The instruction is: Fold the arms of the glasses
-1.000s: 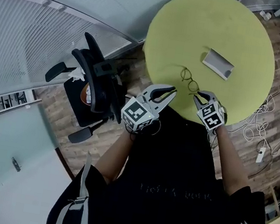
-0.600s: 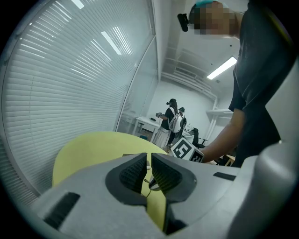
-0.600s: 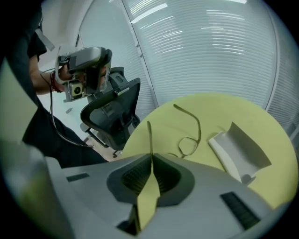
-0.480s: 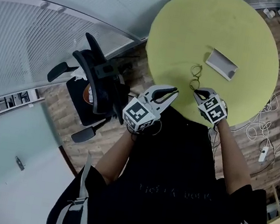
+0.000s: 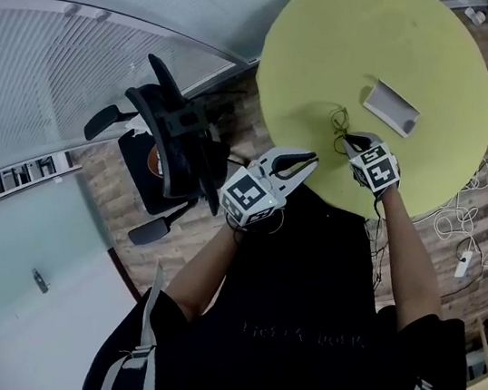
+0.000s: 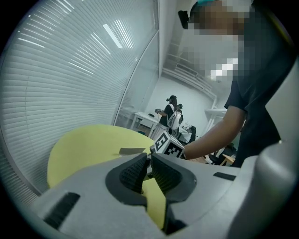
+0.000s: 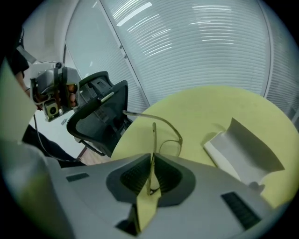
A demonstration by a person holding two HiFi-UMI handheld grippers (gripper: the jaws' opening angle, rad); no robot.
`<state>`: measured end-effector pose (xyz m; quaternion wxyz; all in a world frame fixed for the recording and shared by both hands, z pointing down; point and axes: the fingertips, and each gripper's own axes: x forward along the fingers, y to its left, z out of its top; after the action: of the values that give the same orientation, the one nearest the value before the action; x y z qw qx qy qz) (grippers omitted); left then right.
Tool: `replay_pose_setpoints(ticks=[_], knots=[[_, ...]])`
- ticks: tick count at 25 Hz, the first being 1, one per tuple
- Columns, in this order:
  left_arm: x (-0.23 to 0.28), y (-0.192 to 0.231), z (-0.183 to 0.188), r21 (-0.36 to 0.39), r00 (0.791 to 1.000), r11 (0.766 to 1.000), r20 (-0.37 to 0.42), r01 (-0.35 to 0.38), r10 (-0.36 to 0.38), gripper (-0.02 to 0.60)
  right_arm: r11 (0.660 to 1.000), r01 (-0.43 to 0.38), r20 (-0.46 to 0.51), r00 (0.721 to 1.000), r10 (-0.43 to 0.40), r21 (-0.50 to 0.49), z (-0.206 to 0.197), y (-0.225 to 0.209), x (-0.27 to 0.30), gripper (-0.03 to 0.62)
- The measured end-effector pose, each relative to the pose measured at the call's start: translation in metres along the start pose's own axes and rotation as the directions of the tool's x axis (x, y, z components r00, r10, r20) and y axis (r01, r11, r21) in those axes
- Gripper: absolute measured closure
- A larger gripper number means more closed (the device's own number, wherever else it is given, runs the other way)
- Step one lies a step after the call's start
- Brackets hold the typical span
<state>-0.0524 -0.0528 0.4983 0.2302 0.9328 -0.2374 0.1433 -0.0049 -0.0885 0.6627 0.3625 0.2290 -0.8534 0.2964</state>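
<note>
Thin wire-framed glasses (image 5: 338,122) stand tilted up near the front edge of the round yellow table (image 5: 388,38). My right gripper (image 5: 346,141) is shut on one arm (image 7: 153,140) of them. That arm runs straight up from the jaws of the right gripper (image 7: 153,163). A lens rim (image 7: 180,137) hangs beyond, over the table (image 7: 210,107). My left gripper (image 5: 309,161) hovers at the table's edge, left of the glasses and apart from them. In its own view the left gripper (image 6: 148,161) has its pads together with nothing between them.
A white open glasses case (image 5: 392,107) lies behind the glasses, also visible as the case (image 7: 243,151). A black office chair (image 5: 170,141) stands left of the table. Cables (image 5: 460,224) trail on the wooden floor at right. People (image 6: 174,114) stand in the far background.
My right gripper has closed on the glasses arm and moved farther onto the table. The glasses went from lying flat to tilted up. The left gripper stayed put.
</note>
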Motion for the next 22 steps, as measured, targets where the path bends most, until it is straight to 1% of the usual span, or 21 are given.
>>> replay_pose_setpoints(ticks=[5,9,15,17,19,22], knots=[[0.013,0.0,0.002,-0.004,1.0,1.0,-0.004,0.014,-0.014,0.561,1.0,0.005,-0.029,1.0,-0.004,0.025,0.0,-0.011,0.016,0.554],[0.017,0.001,0.003,-0.002,1.0,1.0,-0.008,0.023,-0.023,0.561,1.0,0.006,-0.114,0.993,-0.007,-0.011,-0.014,-0.012,0.033,0.556],[0.018,0.004,0.006,-0.002,1.0,1.0,-0.01,0.009,-0.009,0.561,0.999,0.006,-0.163,0.987,-0.012,-0.035,-0.027,-0.011,0.044,0.556],[0.016,0.004,0.004,-0.001,1.0,1.0,-0.011,0.008,-0.008,0.561,0.998,0.013,-0.187,0.982,-0.026,-0.068,-0.032,-0.012,0.047,0.556],[0.016,0.003,0.001,-0.003,1.0,1.0,-0.011,0.01,-0.01,0.561,0.994,0.021,-0.195,0.98,-0.042,-0.105,-0.033,-0.014,0.048,0.556],[0.015,0.005,0.002,-0.009,1.0,1.0,-0.012,0.001,-0.001,0.561,0.995,0.028,-0.176,0.983,-0.045,-0.099,-0.032,-0.013,0.049,0.554]])
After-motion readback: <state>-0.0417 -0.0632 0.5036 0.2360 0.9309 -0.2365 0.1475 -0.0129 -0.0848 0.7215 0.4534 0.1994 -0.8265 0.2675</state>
